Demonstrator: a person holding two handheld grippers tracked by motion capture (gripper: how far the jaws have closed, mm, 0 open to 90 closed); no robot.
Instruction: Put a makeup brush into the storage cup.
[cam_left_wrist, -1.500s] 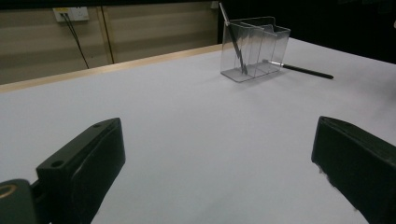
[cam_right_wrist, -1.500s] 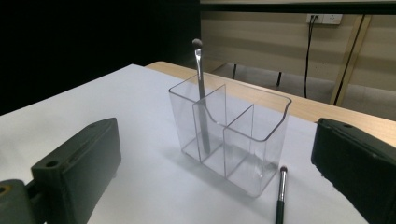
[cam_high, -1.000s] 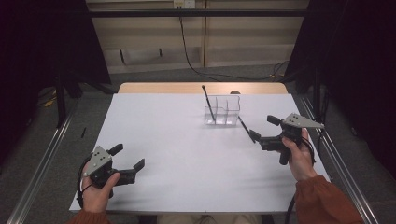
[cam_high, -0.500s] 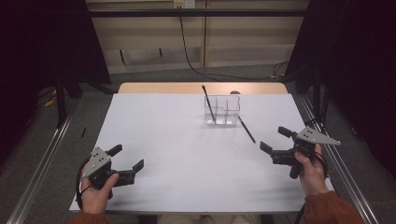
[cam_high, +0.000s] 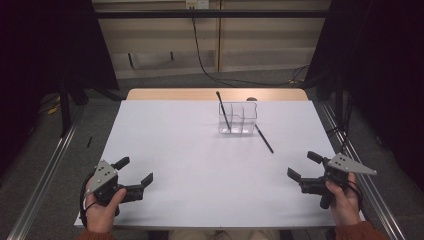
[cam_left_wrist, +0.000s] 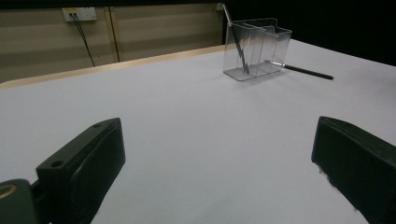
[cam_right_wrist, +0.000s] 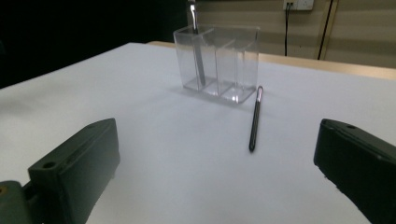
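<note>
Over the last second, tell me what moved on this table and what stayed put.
The right gripper drew back from beside the black pen lying on the table toward the near right edge, jaws open and empty. It did not take the pen along. The left gripper stayed at the near left, open. The clear organizer, the pen standing in it and the lying pen did not shift.

Top of the upright pen in the clear holder, cut off by the right gripper view's upper edge.
</note>
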